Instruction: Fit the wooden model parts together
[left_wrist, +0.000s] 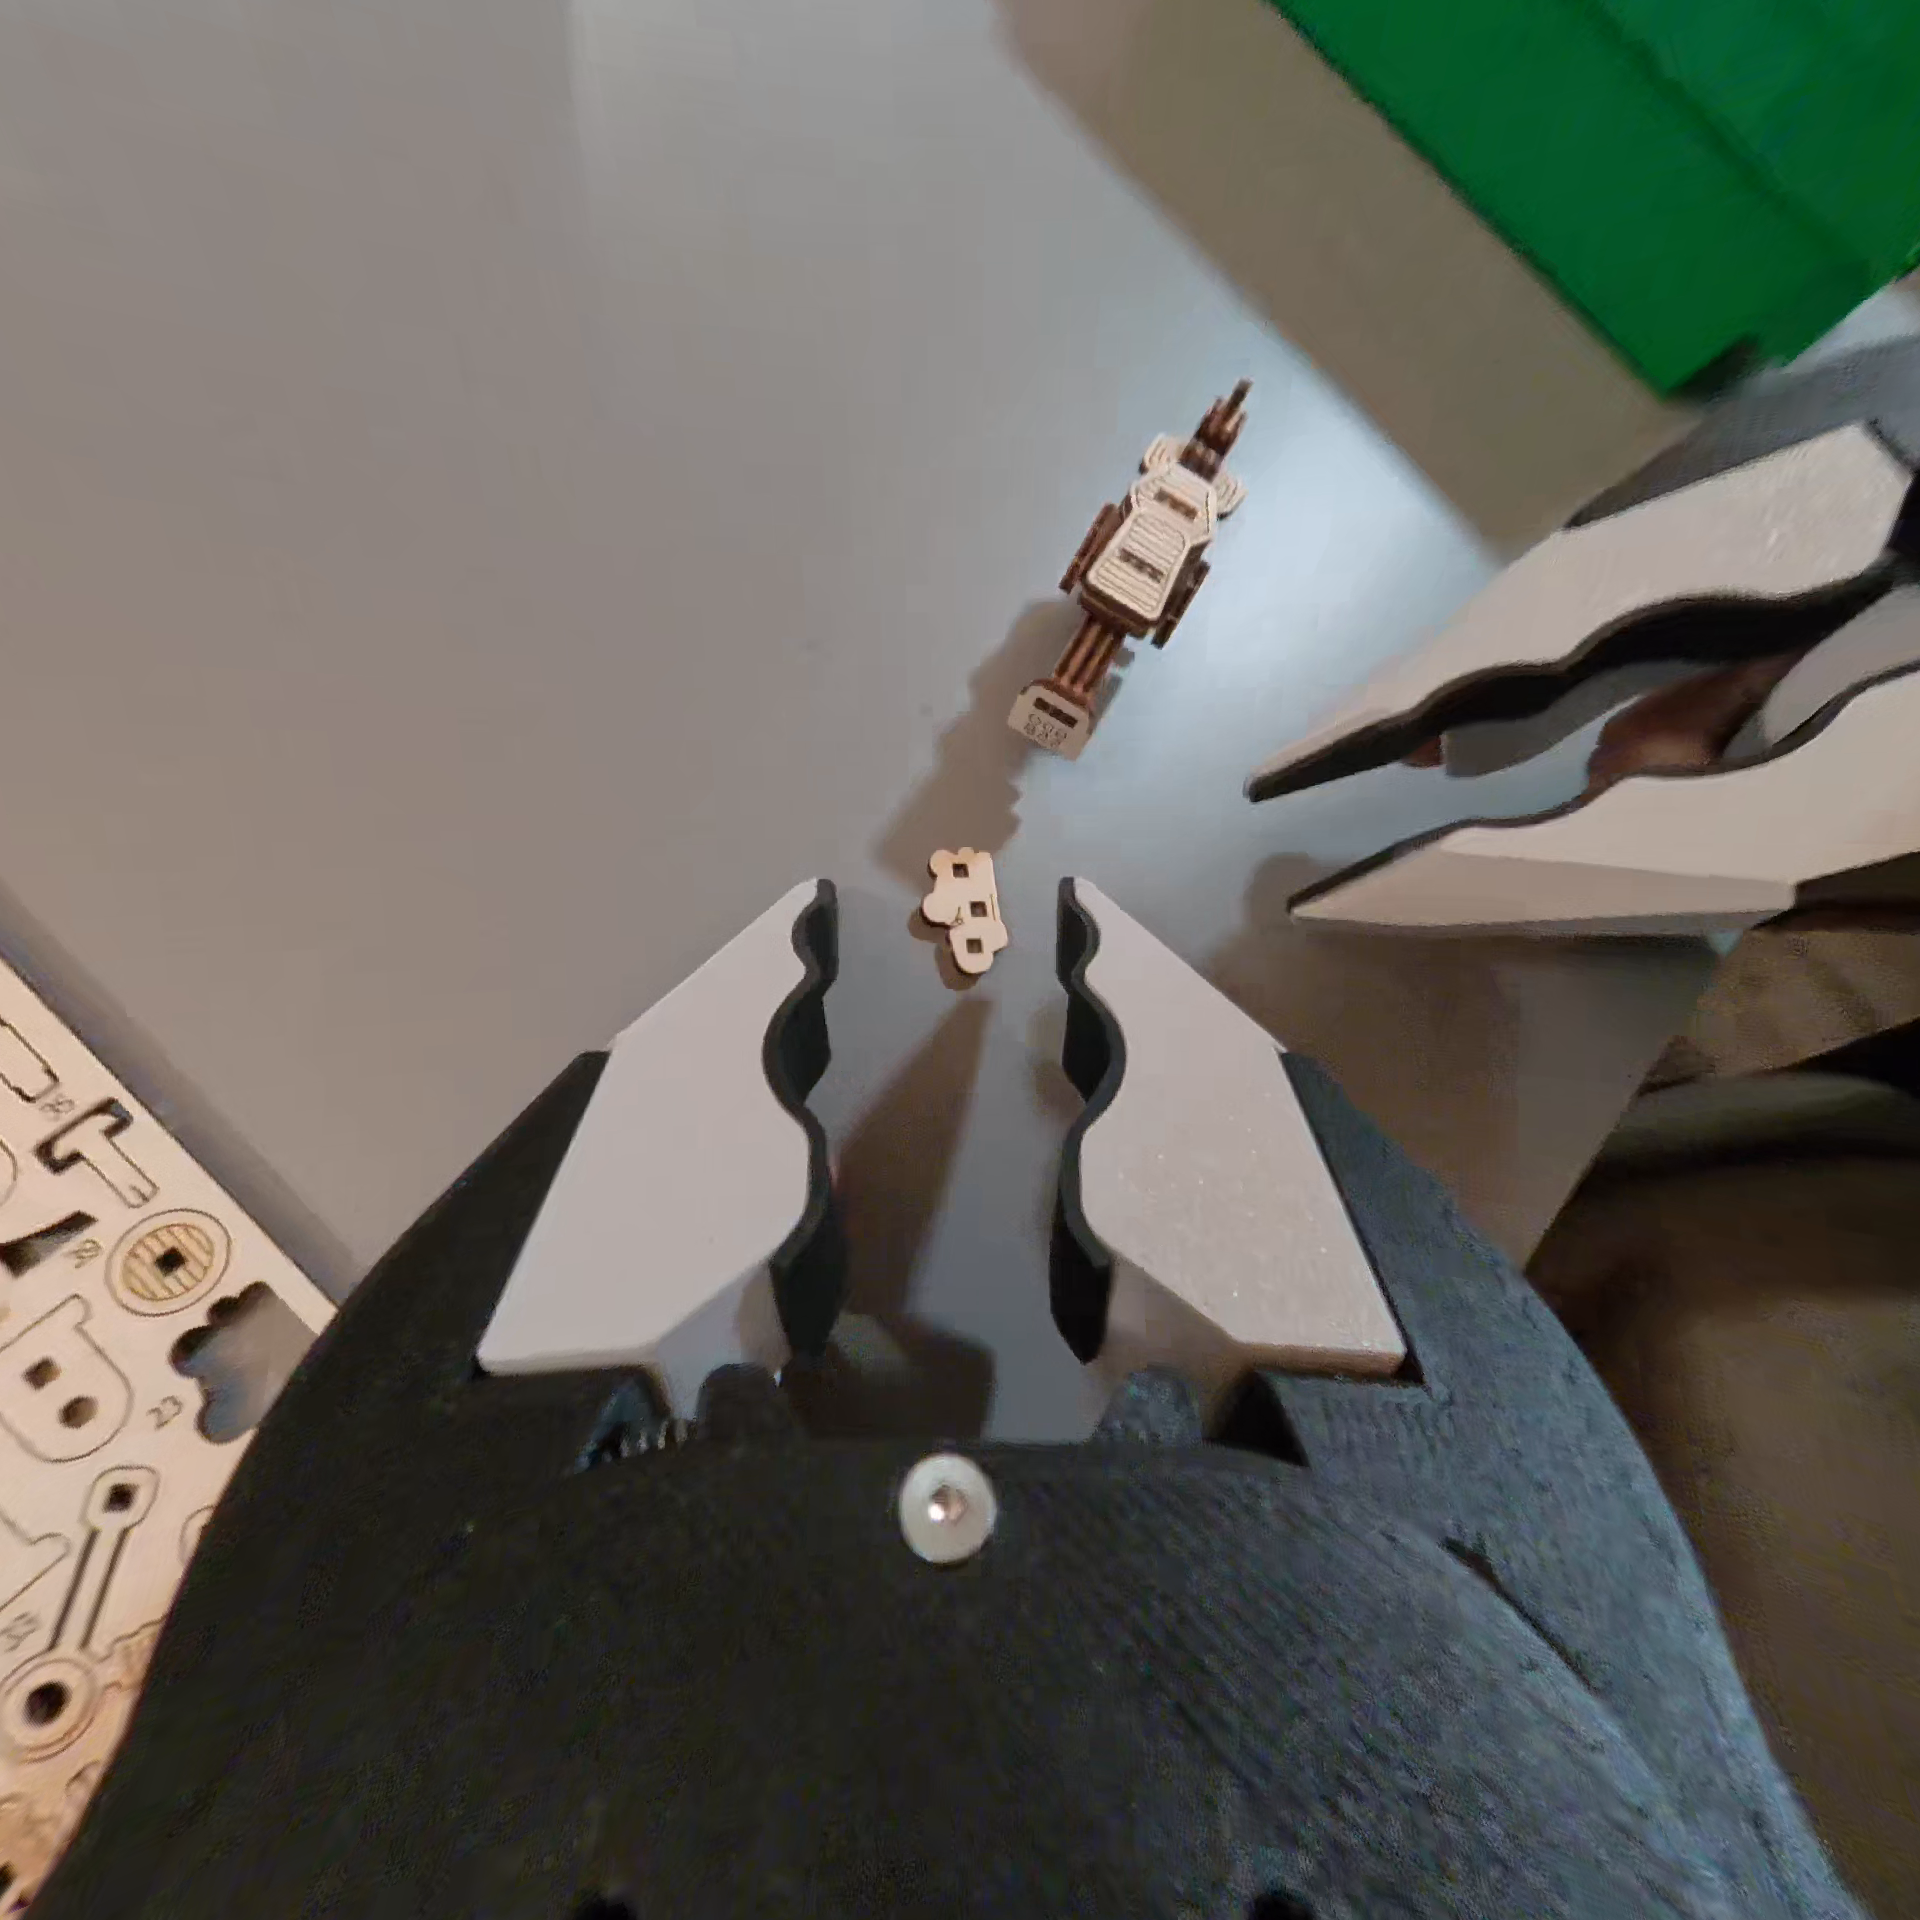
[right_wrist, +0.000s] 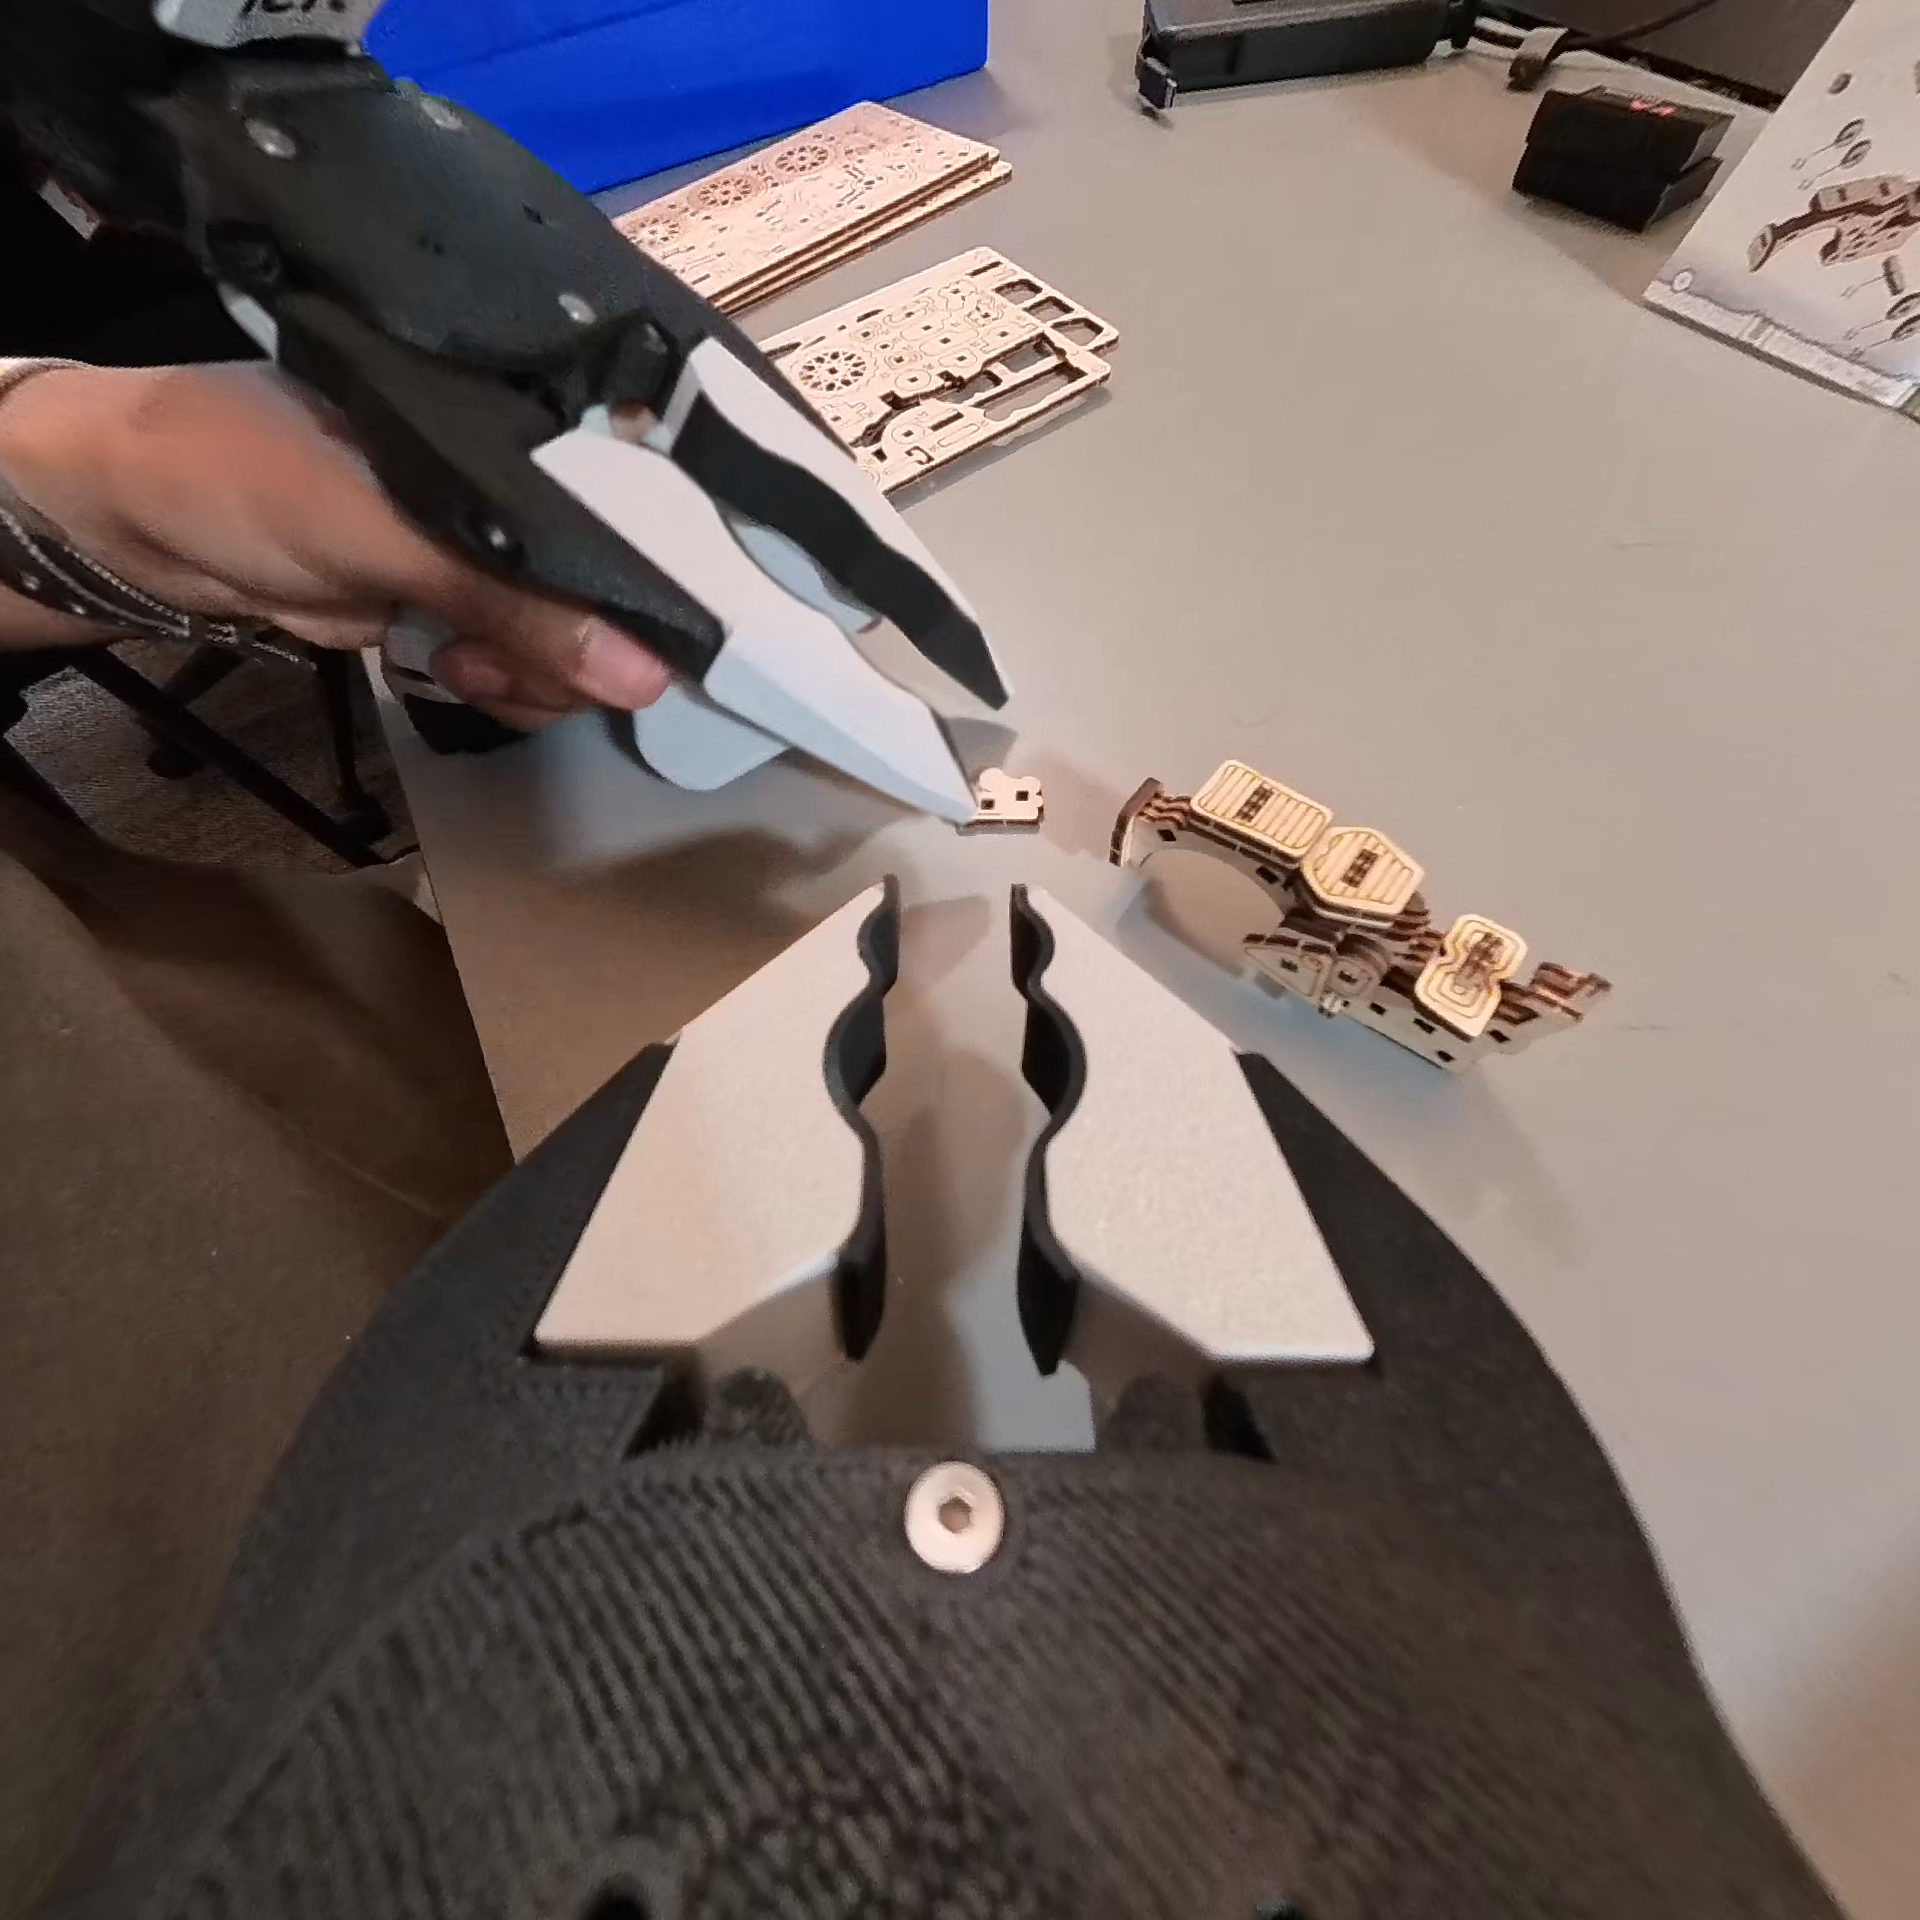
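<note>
Starting at the far left of the left wrist view, we have a pale laser-cut plywood sheet with punched-out part shapes (left_wrist: 94, 1340) lying at the edge of the grey surface (left_wrist: 416, 520). Next comes our left gripper (left_wrist: 945, 902), its two grey fingers apart with nothing between the pads, lowered so that the small flat wooden piece with square holes and lobed edges (left_wrist: 966, 910) lies on the surface just ahead of the gap. Beyond that piece, well apart from it, stands the partly built layered wooden model with pale engraved top panels (left_wrist: 1138, 561). Farthest right our right gripper (left_wrist: 1273, 842) hangs above the surface, its fingers also apart and empty. We judge the step in hand to be the pick-up of the small piece, with the fitting itself not yet begun. From the right wrist view one left fingertip seems to touch the piece's edge, though motion blur leaves this uncertain. The next move calls for straddling the thin piece squarely and pinching its edges, since so flat a part could easily skid or tip.
</note>
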